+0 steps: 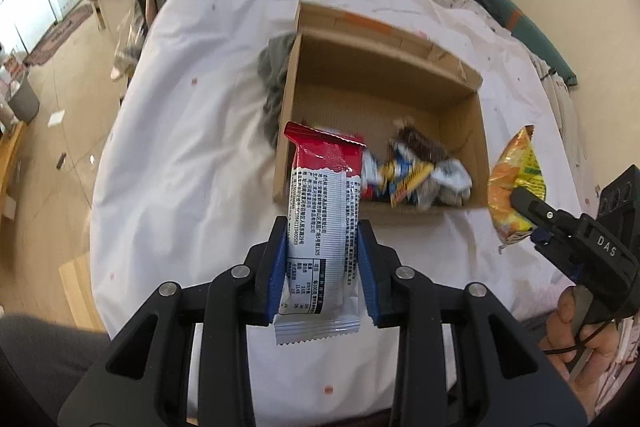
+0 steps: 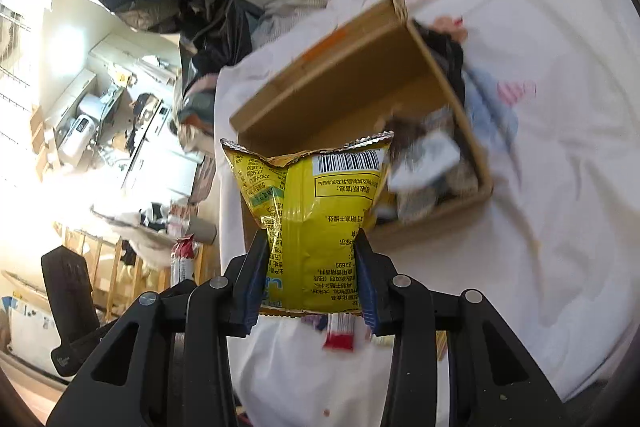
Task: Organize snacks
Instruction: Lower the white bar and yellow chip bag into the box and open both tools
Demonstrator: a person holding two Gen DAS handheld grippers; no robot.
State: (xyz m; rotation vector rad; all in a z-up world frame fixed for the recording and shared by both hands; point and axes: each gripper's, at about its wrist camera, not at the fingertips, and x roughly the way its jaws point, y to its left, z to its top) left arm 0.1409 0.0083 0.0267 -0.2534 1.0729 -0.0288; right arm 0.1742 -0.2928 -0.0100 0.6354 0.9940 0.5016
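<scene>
Both my tongs are loaded. Left gripper [image 1: 322, 267] is clamped on a red-and-white snack bar [image 1: 320, 223]; right gripper [image 2: 312, 275] is clamped on a yellow snack bag [image 2: 316, 223].

Key relation: the cardboard box [image 1: 476, 131] sits ahead of and below both tongs, open top up, on the white bedsheet [image 1: 192, 155]. From my left wrist view, the bar's far end overlaps the box's near left corner, so the left hand looks nearer to a drop. The bar's long axis runs straight out along the fingers, pointing at the box. From my right wrist view, the box is ahead and slightly right, tilted in frame; the bag's top edge overlaps the box's near wall. The bag in the right tongs also shows in the left view, just off the box's right wall.

The box already holds a pile of mixed wrappers [image 1: 416, 171] at its near end; the far end is bare cardboard.

My guess: each needs a short carry forward, then release over the opening.

Writing: "DAS" on the right gripper body. The bar has rows of small Chinese print and a nutrition table; I can't make out a brand. The bag shows a barcode, Chinese print seen upside down, and the digits "22699". More small packets [image 2: 340, 333] lie on the sheet under my right tongs.
</scene>
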